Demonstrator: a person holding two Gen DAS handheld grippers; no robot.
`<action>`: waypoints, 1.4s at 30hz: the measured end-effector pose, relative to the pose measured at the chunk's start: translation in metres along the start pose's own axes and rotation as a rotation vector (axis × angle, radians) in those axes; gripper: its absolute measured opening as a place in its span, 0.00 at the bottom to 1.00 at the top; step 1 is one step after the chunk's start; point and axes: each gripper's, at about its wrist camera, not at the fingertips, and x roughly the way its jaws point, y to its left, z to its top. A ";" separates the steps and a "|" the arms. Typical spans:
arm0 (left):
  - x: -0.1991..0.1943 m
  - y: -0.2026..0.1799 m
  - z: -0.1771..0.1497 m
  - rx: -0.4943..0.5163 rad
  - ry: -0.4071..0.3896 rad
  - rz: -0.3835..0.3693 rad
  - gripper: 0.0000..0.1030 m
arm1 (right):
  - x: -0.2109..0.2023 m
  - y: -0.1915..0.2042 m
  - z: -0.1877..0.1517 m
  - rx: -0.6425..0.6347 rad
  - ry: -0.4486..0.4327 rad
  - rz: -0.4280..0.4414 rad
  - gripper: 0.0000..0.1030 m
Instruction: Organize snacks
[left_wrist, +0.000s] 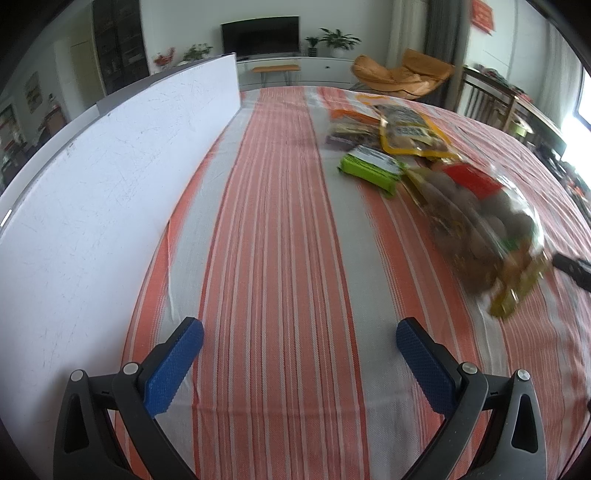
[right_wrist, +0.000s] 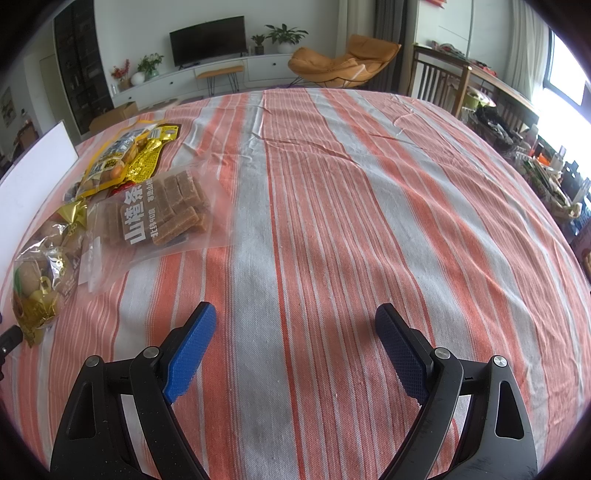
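The snacks are lying in a loose cluster on the striped tablecloth (right_wrist: 332, 177), well apart from both grippers. In the right wrist view, a clear bag of brown bars (right_wrist: 162, 210) is lying flat, holding stacked rectangular brown strips; its long axis is running from the near left toward the far right, and large white Chinese characters are showing along it (the smaller print is not readable). Just behind it a yellow pouch (right_wrist: 129, 155) is pointing away toward the far left, with blue-and-white label panels whose writing is too small to read. At the left edge a gold-trimmed clear bag (right_wrist: 37, 273) is holding round brownish pieces.

In the left wrist view that same bag of round pieces (left_wrist: 484, 225) is appearing blurred, a red label on its upper part. Beyond it a green packet (left_wrist: 369, 168) is lying with its long axis across the view, a printed white panel on top, unreadable. A white board (left_wrist: 110, 184) is standing upright along the cloth's left side.

The left gripper (left_wrist: 299, 339) is hovering over bare cloth, its blue pads spread wide and holding nothing. The right gripper (right_wrist: 295, 325) is doing likewise, jaws apart and empty.
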 end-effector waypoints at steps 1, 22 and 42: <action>0.004 -0.001 0.005 -0.020 0.000 0.015 1.00 | 0.000 0.000 0.000 0.000 0.000 0.000 0.88; 0.020 -0.009 0.026 -0.133 -0.001 0.097 1.00 | 0.000 0.000 0.000 0.000 0.000 0.000 0.88; 0.019 -0.010 0.026 -0.134 -0.001 0.098 1.00 | 0.000 0.000 0.000 0.000 -0.001 0.000 0.88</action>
